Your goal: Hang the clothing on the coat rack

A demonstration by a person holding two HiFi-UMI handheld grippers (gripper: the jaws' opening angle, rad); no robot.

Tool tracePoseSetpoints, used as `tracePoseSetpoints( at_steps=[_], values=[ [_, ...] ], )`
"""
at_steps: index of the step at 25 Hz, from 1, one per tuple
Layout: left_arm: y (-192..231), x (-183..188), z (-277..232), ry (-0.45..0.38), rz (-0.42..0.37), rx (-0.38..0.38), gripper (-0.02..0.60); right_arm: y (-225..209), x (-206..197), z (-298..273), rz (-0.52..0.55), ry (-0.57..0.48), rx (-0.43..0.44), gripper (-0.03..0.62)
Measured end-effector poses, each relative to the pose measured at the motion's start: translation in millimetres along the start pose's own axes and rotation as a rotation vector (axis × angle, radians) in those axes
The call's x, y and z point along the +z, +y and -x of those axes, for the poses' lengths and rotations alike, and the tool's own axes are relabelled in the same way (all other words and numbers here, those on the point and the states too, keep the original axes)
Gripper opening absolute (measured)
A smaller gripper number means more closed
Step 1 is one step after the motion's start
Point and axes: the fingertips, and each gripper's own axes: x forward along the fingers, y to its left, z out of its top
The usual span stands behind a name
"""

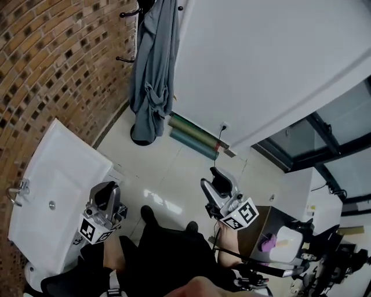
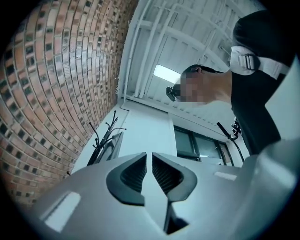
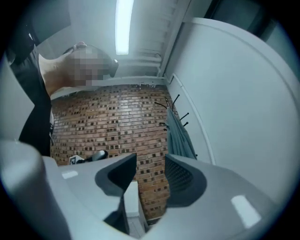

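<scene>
A grey-blue garment (image 1: 152,69) hangs on the black coat rack (image 1: 128,13) in the corner between the brick wall and the white wall, reaching down to the rack's base (image 1: 142,139). Both grippers are held low and well away from it. My left gripper (image 1: 105,196) is shut with nothing between its jaws; in the left gripper view (image 2: 149,158) the coat rack (image 2: 104,133) shows far off. My right gripper (image 1: 219,180) stands open and empty. In the right gripper view (image 3: 150,163) the hanging garment (image 3: 178,136) appears beyond the jaws.
A white sink (image 1: 58,174) with a tap (image 1: 17,190) stands against the brick wall at the left. Two green rolls (image 1: 194,136) lie on the floor by the white wall. A brown table (image 1: 272,226) with a pink object is at the right. The person's shoes (image 1: 148,213) are below.
</scene>
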Motion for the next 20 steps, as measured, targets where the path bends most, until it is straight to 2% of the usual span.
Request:
tracePoseSetpoints(
  at_steps=[4,6,11,16,20],
  values=[
    [-40.0,-23.4,-30.6,0.041,-0.011,-0.028,0.021,0.3,-3.6,32.4,-0.071,-0.013,0.105,0.151],
    [-65.5,-25.6,-41.7,0.043,-0.037,-0.017,0.021,-4.4,-7.7,51.6,-0.104,-0.016,0.155,0.121],
    [-147.6,-17.5,-67.3,0.092,-0.181,0.004,0.021,-11.4,10.5,89.4,-0.154,-0.058,0.325,0.003],
    [-186.8,-23.0,-71.9,0.15,-0.229,0.097,0.021,-12.7,19.4,101.3,-0.136,-0.057,0.473,0.003],
    [-201.6,-20.5,-63.0,0.168,-0.248,0.153,0.021,-12.9,23.4,110.7,-0.142,-0.067,0.501,0.003]
  ],
)
